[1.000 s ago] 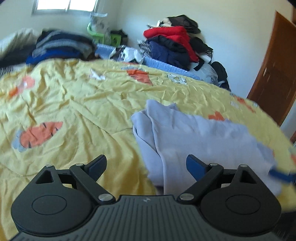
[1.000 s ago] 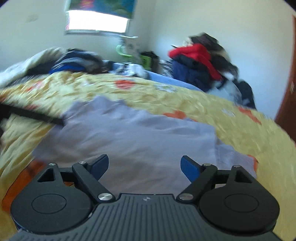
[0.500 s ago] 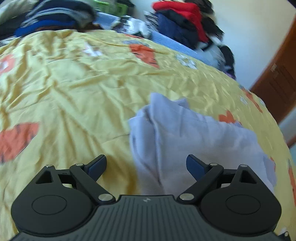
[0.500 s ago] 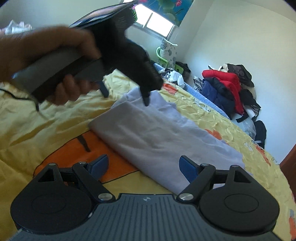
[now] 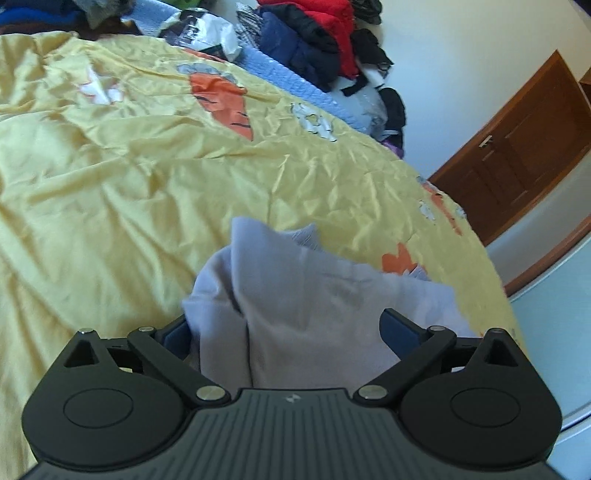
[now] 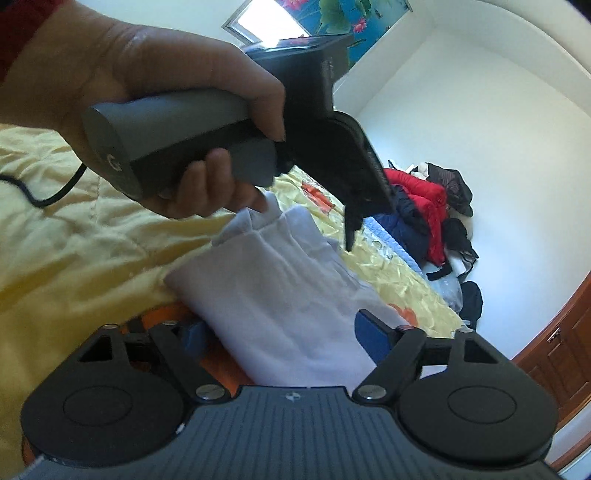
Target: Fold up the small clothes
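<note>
Straddling lavender garment (image 5: pixel 295 310) on yellow bedspread (image 5: pixel 110 184), both grippers' fingers wide apart, gripping nothing, no legible writing

Lilac garment (image 5: pixel 314 295) on yellow bedspread (image 5: pixel 110 184)

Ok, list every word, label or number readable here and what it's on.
No clear words or numbers anywhere.
Grey handle: round emblem, possibly "G".
Black ribbed housing: small symbol, no letters.
Black-and-white printed bag: too blurred to read.
</note>
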{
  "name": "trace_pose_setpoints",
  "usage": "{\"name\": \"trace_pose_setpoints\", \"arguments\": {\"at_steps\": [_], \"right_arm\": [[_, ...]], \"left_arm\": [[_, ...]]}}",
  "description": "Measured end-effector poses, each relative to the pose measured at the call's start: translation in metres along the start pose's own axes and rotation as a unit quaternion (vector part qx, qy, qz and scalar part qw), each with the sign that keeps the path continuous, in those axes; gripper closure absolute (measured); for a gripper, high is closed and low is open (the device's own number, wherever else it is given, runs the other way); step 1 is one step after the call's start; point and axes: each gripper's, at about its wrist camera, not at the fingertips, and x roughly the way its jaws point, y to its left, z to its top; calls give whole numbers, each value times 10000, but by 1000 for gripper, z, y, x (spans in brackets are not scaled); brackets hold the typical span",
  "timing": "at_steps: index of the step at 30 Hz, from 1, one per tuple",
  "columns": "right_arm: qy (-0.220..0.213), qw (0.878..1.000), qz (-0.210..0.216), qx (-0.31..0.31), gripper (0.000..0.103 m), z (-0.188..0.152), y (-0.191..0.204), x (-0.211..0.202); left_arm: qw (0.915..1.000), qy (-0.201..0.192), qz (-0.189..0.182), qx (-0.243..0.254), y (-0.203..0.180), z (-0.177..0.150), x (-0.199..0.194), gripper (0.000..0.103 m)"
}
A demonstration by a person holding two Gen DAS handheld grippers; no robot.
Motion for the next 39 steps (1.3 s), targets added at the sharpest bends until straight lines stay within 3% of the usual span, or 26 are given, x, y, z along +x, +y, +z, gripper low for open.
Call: {"name": "trace_pose_setpoints", "arguments": {"at_steps": [2,7,10,12,14,18,31,39], "right_arm": [[-19,10000,19,-62,32,5,4,6],[17,9994,184,-306,67,12,14,11],[12,9990,253,-358,75,13,17,10],[37,9989,341,-321,82,14,16,11],[41,9987,398,-310,84,14,14,12],[16,9986,443,-297,89,14,10,15],[-518,9918,625,983,95,0,-50,-11],[-528,9672,1004,2271,95,-20,-110,-27]], "left_arm": [[9999,-59,-66,128,0,4,4,1],[9977,-305,100,597,-8,2,13,2],[9936,-357,440,972,-18,-2,16,15],[9901,-349,690,1169,-22,-2,18,42],[9878,-344,908,1216,-22,0,17,57],[9918,-250,816,951,-12,5,16,89],[9878,-180,1353,749,-49,14,0,93],[9832,-330,1613,785,-91,18,-11,93]]}}
